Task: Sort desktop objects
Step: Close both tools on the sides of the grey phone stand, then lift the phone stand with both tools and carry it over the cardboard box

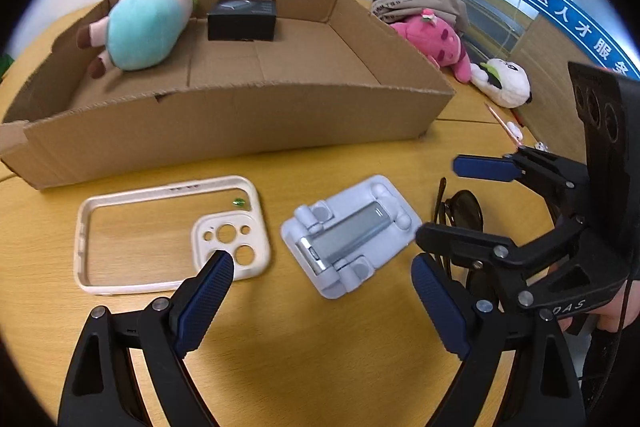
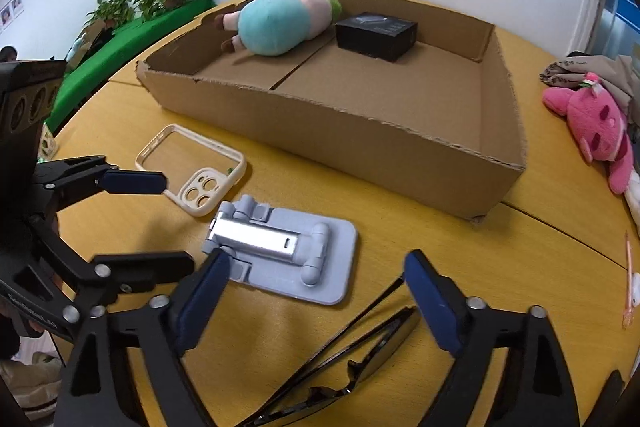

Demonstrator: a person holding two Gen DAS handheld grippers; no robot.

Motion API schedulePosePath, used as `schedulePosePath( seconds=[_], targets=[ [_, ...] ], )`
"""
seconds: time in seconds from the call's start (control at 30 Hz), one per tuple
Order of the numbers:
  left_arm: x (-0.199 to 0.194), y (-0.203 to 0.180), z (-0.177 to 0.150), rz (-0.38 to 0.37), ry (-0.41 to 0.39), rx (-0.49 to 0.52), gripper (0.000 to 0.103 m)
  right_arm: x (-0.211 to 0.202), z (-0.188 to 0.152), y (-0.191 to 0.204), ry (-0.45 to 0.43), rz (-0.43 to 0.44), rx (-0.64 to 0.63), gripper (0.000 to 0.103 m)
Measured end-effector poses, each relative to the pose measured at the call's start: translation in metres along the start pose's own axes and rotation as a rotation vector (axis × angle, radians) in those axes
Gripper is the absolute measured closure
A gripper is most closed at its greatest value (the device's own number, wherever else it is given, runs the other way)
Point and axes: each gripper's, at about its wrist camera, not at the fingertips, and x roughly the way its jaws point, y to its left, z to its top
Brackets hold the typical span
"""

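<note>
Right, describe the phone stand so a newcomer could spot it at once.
Start at the big cardboard box on the yellow table. In front of its near wall three things lie in a row: a cream phone case, the phone stand, then dark sunglasses. The stand is the middle one: a flat pale grey-blue plate with a silver metal bar folded across it.

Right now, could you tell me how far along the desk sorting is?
Done: a plush toy and a black box lie in the cardboard tray. In hand: nothing; the left gripper and right gripper are open. Left: phone case, phone stand, sunglasses.
</note>
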Motion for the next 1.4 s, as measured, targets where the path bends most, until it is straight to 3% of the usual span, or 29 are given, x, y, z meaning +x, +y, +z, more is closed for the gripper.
schedulePosePath(
  seconds=[0.13,0.23,0.3,0.47,0.6,0.67,0.83,1.13,1.23,1.33,1.4],
  targets=[
    [0.014,0.004,-0.003,-0.034,0.037,-0.005,0.024,0.007,0.001,0.004,0.023,-0.020,-0.035,0.019],
    [0.022,0.005,-0.006,-0.064,0.056,-0.001,0.027,0.013,0.001,0.004,0.042,-0.009,-0.036,0.020],
    [0.027,0.006,-0.007,-0.089,0.061,-0.008,0.036,0.018,0.002,0.003,0.054,-0.005,-0.036,0.021],
    [0.031,0.005,-0.005,-0.095,0.047,0.012,0.040,0.037,0.002,-0.003,0.098,0.027,-0.020,0.023],
    [0.032,0.011,-0.003,-0.102,0.041,-0.013,0.061,0.049,0.000,-0.005,0.142,0.078,-0.012,0.040],
    [0.031,0.017,-0.004,-0.118,0.034,-0.036,0.064,0.049,-0.001,-0.008,0.131,0.094,0.007,0.041],
    [0.030,0.031,-0.006,-0.182,0.037,-0.090,0.069,0.047,-0.005,-0.010,0.126,0.116,0.048,0.042],
    [0.019,0.042,-0.010,-0.173,0.054,-0.122,0.076,0.041,-0.015,-0.005,0.097,0.155,0.102,0.058],
    [0.014,0.043,-0.011,-0.162,0.050,-0.114,0.083,0.039,-0.018,0.000,0.087,0.158,0.104,0.061],
    [0.011,0.042,-0.012,-0.145,0.054,-0.099,0.083,0.038,-0.023,0.002,0.075,0.171,0.120,0.062],
    [0.013,0.040,-0.011,-0.134,0.060,-0.094,0.075,0.037,-0.025,0.003,0.076,0.175,0.121,0.062]
  ],
)
